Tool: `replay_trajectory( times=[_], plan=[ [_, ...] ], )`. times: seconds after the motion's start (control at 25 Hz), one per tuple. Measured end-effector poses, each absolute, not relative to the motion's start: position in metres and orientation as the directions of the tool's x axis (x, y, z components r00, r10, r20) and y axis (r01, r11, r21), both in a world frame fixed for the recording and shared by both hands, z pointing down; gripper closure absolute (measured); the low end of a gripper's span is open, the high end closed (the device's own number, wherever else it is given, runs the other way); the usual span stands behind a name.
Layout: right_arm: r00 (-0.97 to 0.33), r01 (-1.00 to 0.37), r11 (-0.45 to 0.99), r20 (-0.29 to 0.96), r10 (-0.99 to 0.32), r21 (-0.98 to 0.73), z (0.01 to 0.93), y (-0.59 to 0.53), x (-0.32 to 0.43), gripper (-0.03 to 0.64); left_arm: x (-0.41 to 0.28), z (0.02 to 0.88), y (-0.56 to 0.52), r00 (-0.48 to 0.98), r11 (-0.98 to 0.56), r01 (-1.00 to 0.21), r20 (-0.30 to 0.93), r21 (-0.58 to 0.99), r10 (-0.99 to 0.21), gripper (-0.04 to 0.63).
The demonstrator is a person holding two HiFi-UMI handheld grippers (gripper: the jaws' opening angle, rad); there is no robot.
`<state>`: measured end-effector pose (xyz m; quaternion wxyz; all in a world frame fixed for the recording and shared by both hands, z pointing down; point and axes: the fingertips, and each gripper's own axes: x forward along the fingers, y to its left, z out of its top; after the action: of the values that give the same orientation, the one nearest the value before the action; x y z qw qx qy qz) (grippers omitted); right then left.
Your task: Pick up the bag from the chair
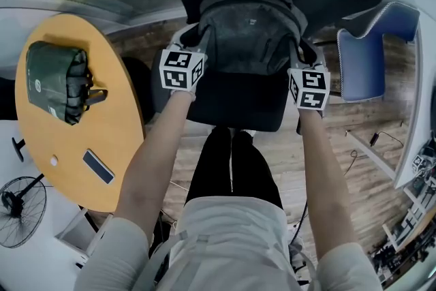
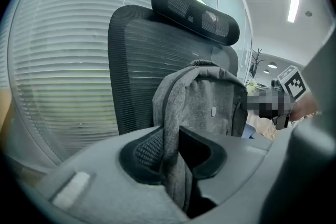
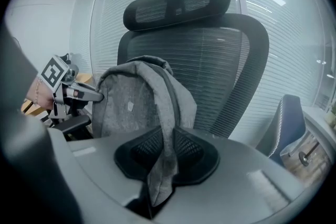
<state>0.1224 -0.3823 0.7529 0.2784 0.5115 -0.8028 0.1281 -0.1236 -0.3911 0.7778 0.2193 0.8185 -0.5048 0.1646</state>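
Note:
A grey backpack stands upright on the seat of a black mesh office chair, leaning against its backrest. My left gripper is at the bag's left side, shut on its left shoulder strap. My right gripper is at the bag's right side, shut on the right shoulder strap. In both gripper views the grey strap runs down between the black pads. The backpack fills the middle of the left gripper view, and the backpack shows left of centre in the right gripper view.
A round wooden table is at the left, with a dark green bag and a phone on it. A blue chair stands at the right. A fan is at lower left. Behind the chair are window blinds.

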Motion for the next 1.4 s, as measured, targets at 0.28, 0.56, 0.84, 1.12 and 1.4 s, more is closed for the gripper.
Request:
replay_trajectory(
  times=[0.28,0.56,0.84,1.12,1.4],
  plan=[
    [-0.346,-0.884,0.463,0.574,-0.742,0.067,0.744,-0.366,0.127,0.56,-0.118,0.766,-0.38,0.448,-0.401,-0.893,0.486,0.205,-0.75,0.525],
    [-0.357,-0.881,0.468,0.553,-0.753,0.068,0.723,-0.358,0.131,0.561,-0.113,0.746,-0.371,0.447,-0.395,-0.894,0.468,0.211,-0.762,0.526],
    [-0.37,-0.878,0.474,0.535,-0.76,0.065,0.699,-0.346,0.135,0.563,-0.109,0.719,-0.359,0.44,-0.394,-0.898,0.457,0.197,-0.773,0.528],
    [-0.378,-0.877,0.475,0.511,-0.772,0.07,0.67,-0.337,0.136,0.563,-0.107,0.686,-0.352,0.437,-0.399,-0.899,0.435,0.181,-0.787,0.528],
    [-0.383,-0.874,0.479,0.488,-0.784,0.082,0.635,-0.331,0.133,0.565,-0.11,0.648,-0.346,0.431,-0.403,-0.901,0.408,0.158,-0.805,0.529]
  ],
)
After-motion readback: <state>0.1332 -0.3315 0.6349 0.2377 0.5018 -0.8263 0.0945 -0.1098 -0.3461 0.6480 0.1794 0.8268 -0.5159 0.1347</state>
